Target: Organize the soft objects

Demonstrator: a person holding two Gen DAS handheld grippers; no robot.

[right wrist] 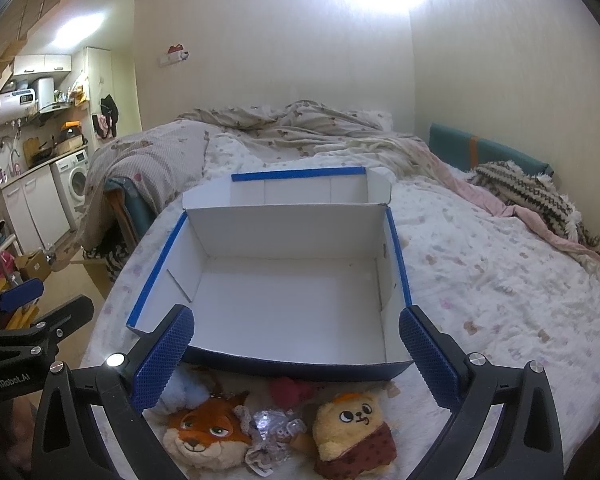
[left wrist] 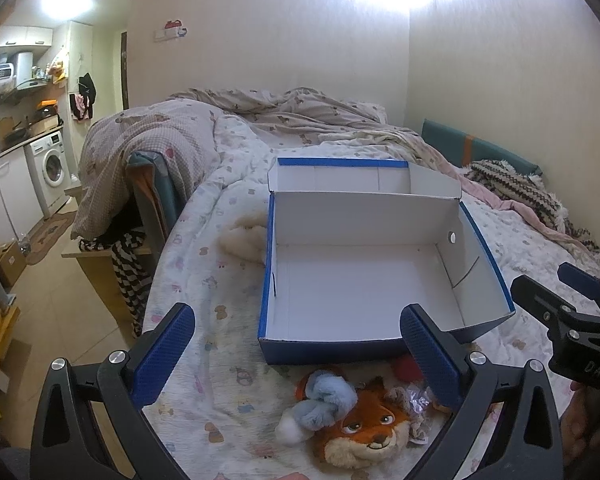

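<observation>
Open blue shoe box (left wrist: 364, 280) with white inside sits on the bed (left wrist: 204, 240) near its front edge, lid flap folded back behind it, nothing in it. Left gripper (left wrist: 296, 356) wide open, holding nothing, hovering above the toys at the box's front wall. Right gripper (right wrist: 296, 356) equally wide open, holding nothing. Fox plush (left wrist: 364, 428) lies face up just in front of the box, a pale blue fluffy toy (left wrist: 324, 400) overlapping its head; in the right wrist view that blue toy is mostly hidden behind the left finger. Yellow bear plush (right wrist: 352, 428) in a brown spotted outfit sits beside the fox, cut off at the bottom edge. Between them a small silvery lace-trimmed item (right wrist: 268, 428), too crumpled to identify. Red soft thing (right wrist: 288, 390) touches the box's front wall, partly hidden. Cream plush (left wrist: 244, 240) pokes out past the box's left side, mostly hidden by the wall. Rumpled quilt (left wrist: 284, 112) covers the bed's far end.
</observation>
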